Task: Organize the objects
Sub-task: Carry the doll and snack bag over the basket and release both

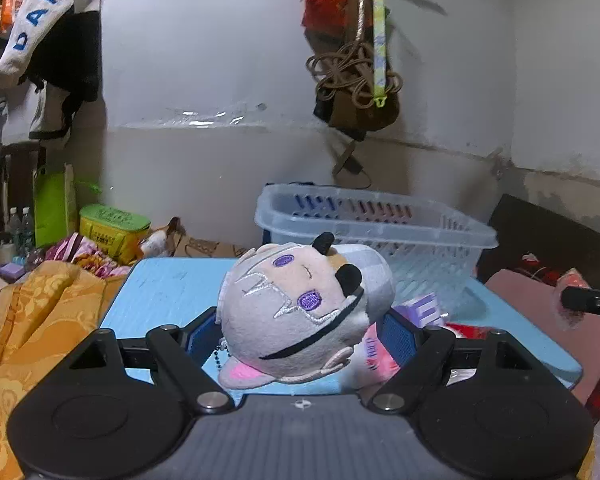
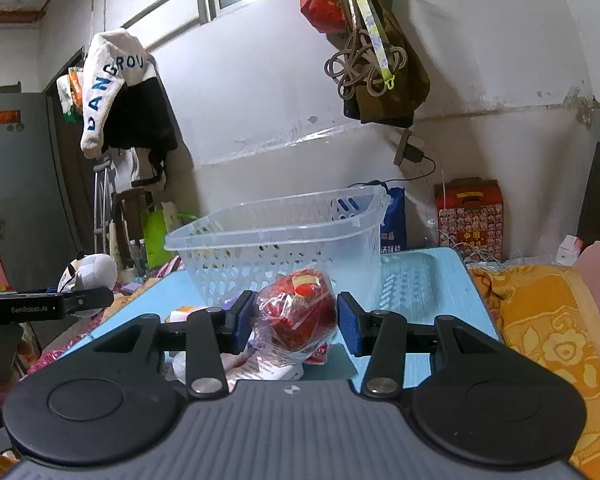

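On the blue table [image 2: 420,280], a clear basket [image 2: 276,236] stands at the back; L gripper [image 1: 302,330] squeezes a gray plush toy [image 1: 300,308] w/ both pads, held up just in front of the basket; R gripper [image 2: 294,322] is spread wide around a red wrapped pack [image 2: 300,312], left pad touching the wrap, right pad apart; pack sits on other small stuff near the basket.

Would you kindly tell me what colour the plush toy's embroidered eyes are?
Purple, on the plush toy with its grey and beige face; clearest in the left wrist view.
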The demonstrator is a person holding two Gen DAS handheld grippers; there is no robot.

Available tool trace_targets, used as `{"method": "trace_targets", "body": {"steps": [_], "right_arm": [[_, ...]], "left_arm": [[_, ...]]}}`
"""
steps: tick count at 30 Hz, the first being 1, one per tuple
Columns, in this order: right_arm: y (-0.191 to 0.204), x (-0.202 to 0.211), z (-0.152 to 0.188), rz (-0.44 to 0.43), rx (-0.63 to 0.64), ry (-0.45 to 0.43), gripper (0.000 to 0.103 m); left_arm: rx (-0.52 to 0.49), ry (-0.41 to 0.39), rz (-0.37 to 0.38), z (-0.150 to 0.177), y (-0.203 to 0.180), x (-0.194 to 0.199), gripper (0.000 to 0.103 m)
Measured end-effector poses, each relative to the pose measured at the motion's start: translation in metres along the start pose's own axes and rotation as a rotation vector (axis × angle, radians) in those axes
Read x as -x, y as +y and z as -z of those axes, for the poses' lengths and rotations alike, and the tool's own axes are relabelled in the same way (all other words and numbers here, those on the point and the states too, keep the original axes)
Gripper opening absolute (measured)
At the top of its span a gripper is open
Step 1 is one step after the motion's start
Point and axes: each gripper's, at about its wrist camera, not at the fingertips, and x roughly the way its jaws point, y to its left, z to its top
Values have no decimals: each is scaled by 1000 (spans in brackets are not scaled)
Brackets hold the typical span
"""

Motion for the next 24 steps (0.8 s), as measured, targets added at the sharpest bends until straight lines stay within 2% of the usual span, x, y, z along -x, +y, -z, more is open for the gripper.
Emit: {"method": "trace_targets", "body": {"steps": [6,9,12,14,17,19,24], "right_arm": [[6,-2,-13,-31,25,-37,48],[9,-10,-25,-29,48,-57,48],[10,-24,-48,-19,61,-88,48],[12,-43,-68,-18,83,-103,48],[20,-88,-89,7,178,-94,48],[18,-124,-96,37,188,-44,48],[6,-175,-89,77,224,35,48]], "left_arm": [[1,-34,39,-11,-12,7,85],[34,-27,67,-24,-15,3,85],[102,-39,53,-52,-14,-5,85],[125,-74,57,-73,-13,-14,86],[127,-81,62,-108,-19,-44,86],[100,-53,64,-126,-27,-76,86],[49,60,5,-129,-41,-156,87]]}}
